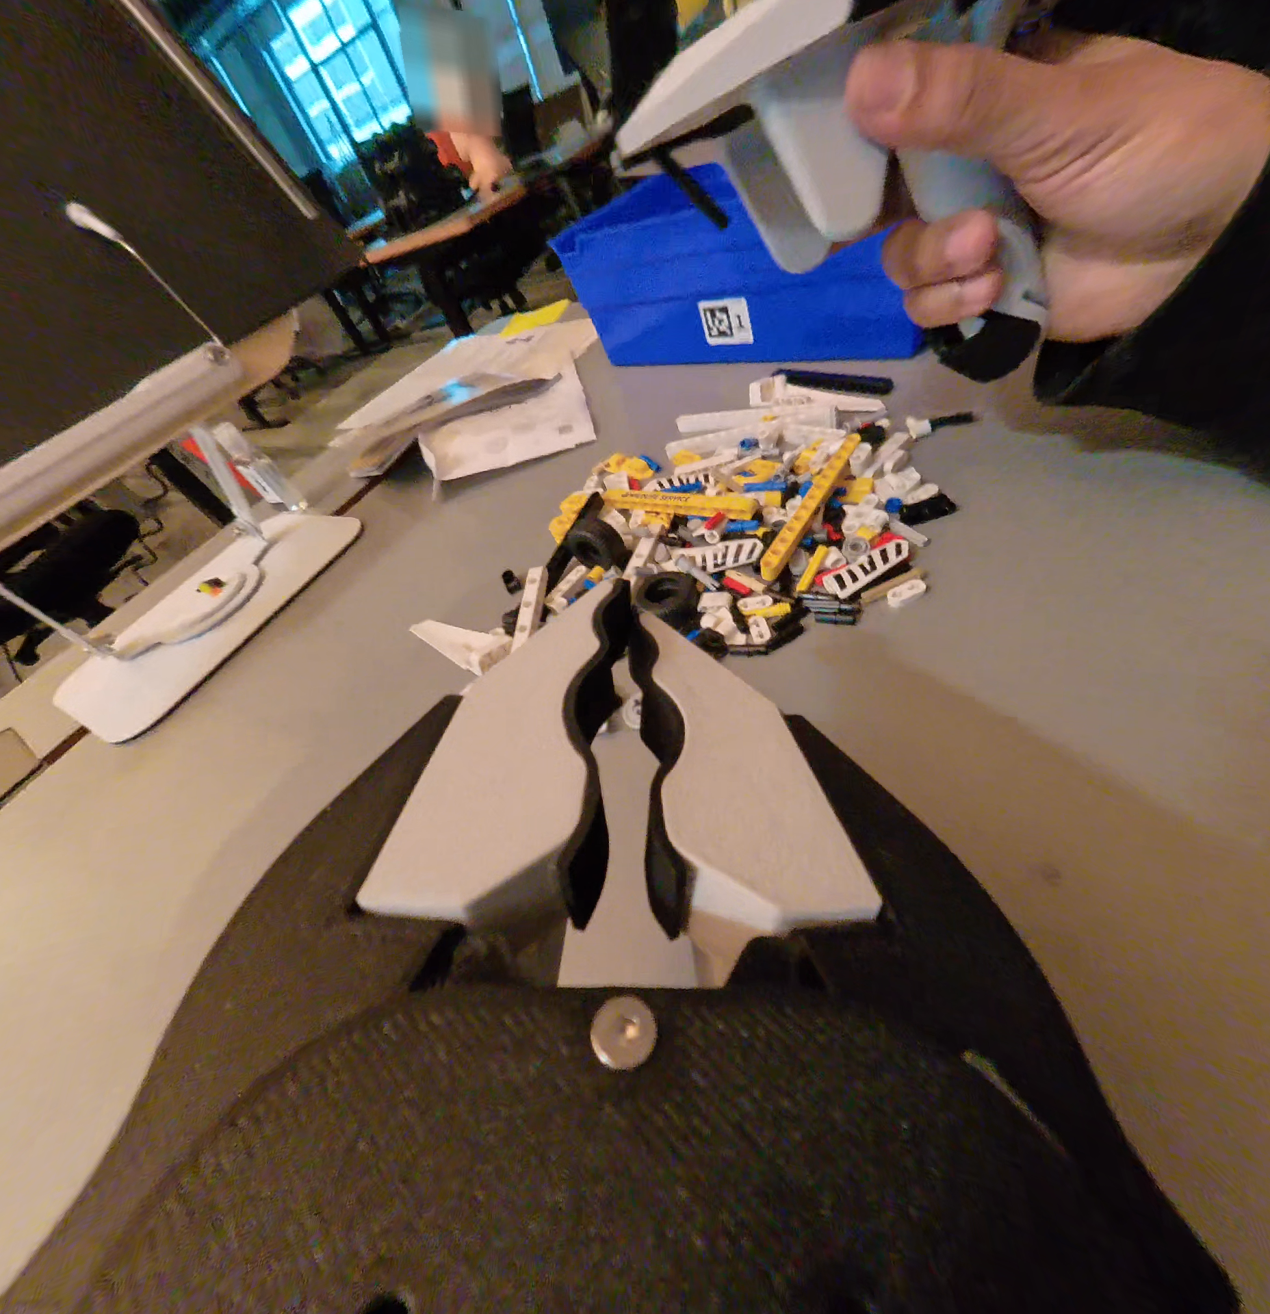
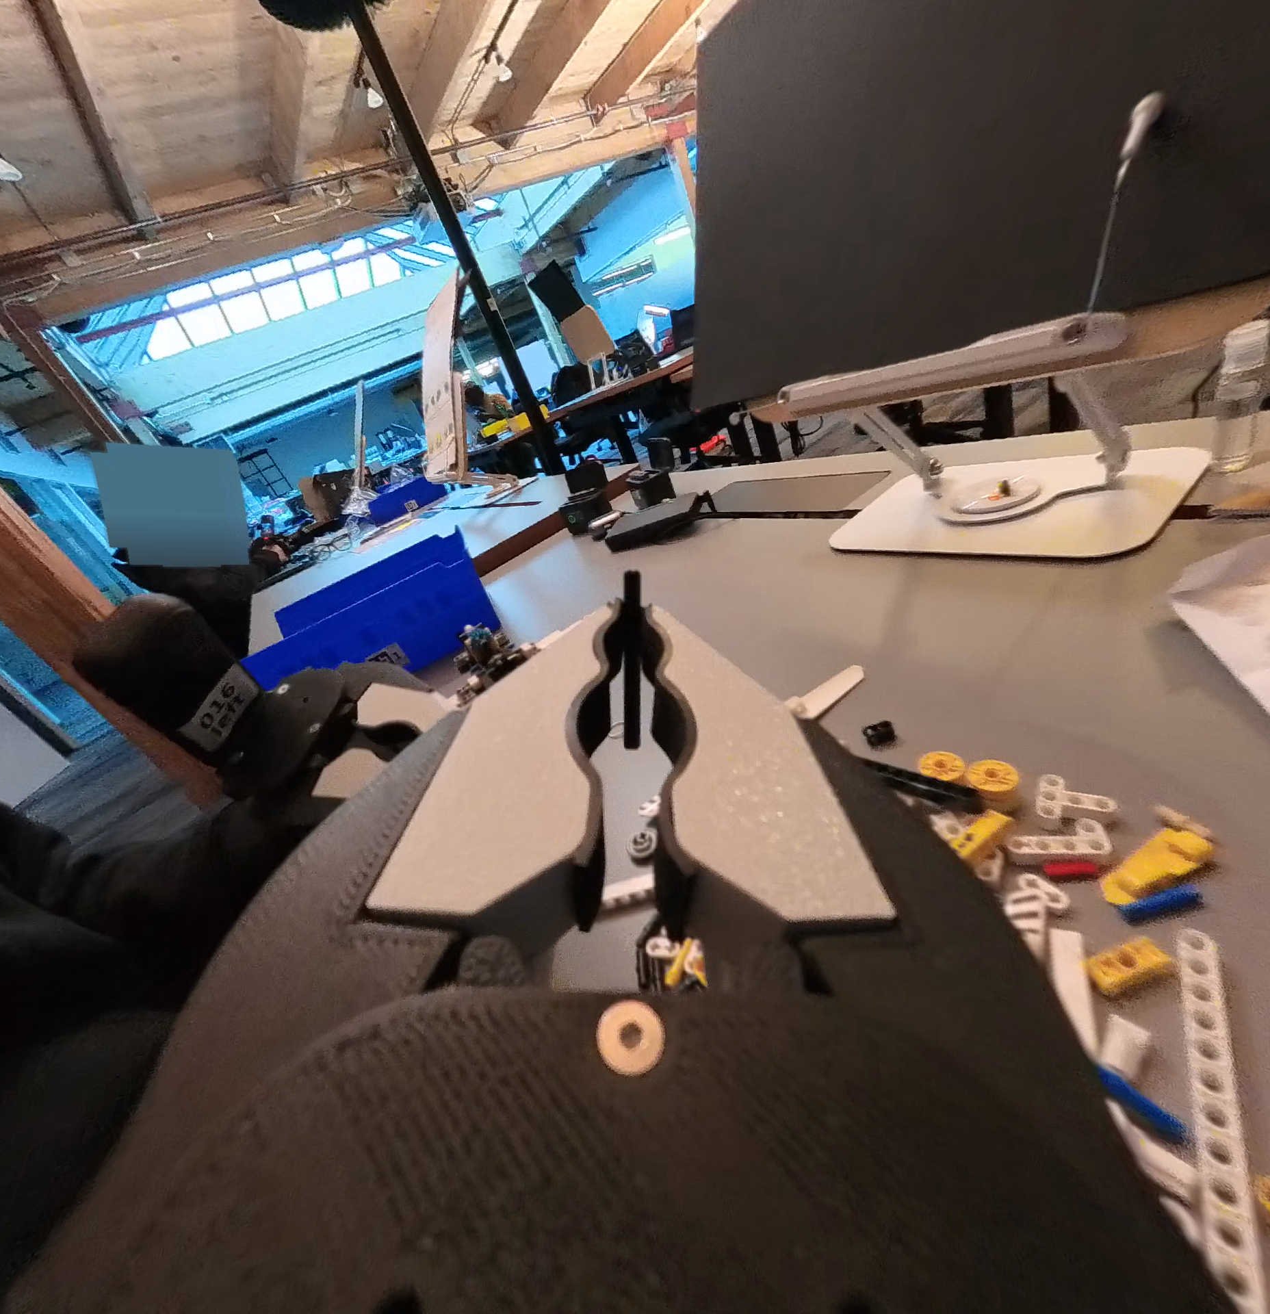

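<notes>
My left gripper (image 1: 625,594) is shut, with its tips together at the near edge of a pile of yellow, white, black and blue building pieces (image 1: 753,519), just beside a black tyre (image 1: 666,594). I see nothing between its pads. My right gripper (image 2: 632,611) is shut on a thin black axle rod (image 2: 632,675) that stands upright through its tips. In the left wrist view this gripper (image 1: 724,107) is raised above the table in a hand (image 1: 1087,185), with the rod (image 1: 692,192) sticking out below it.
A blue bin (image 1: 660,284) stands behind the pile and also shows in the right wrist view (image 2: 376,618), next to a small built model (image 2: 486,650). Papers (image 1: 490,412) lie at the left. A monitor on a white stand base (image 1: 191,604) stands at the left. Loose pieces (image 2: 1059,846) lie at the right. There is about 12 centimetres between the tips of the two grippers.
</notes>
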The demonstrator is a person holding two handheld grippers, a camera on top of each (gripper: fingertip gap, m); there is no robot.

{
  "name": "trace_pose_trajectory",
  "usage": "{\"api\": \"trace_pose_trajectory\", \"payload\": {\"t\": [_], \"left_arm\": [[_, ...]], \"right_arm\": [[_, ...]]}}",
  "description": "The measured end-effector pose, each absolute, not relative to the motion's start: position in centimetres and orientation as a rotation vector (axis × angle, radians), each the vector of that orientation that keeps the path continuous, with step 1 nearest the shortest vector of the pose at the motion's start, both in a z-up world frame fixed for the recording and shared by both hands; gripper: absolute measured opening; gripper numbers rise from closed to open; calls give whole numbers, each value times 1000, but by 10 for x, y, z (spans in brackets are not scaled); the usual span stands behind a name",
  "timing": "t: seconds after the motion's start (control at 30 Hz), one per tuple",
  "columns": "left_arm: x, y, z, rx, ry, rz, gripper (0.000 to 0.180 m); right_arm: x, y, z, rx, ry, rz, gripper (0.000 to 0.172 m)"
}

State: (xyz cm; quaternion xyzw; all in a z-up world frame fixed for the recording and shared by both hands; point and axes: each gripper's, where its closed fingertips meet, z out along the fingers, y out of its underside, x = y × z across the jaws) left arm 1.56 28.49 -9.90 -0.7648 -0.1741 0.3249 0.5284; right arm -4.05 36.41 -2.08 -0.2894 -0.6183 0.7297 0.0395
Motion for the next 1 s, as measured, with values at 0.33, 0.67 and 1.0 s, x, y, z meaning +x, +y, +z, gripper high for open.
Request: {"api": "trace_pose_trajectory", "payload": {"t": [0.33,0.67,1.0], "left_arm": [[8,269,-90,-1708,-506,772,0],[8,253,-70,-1522,-506,700,0],[13,250,-54,-1426,-386,880,0]], "right_arm": [[-38,395,-99,-1101,-2349,1608,2],[-53,422,-87,-1132,-2191,1484,21],[22,479,-24,-974,-1913,1550,21]]}}
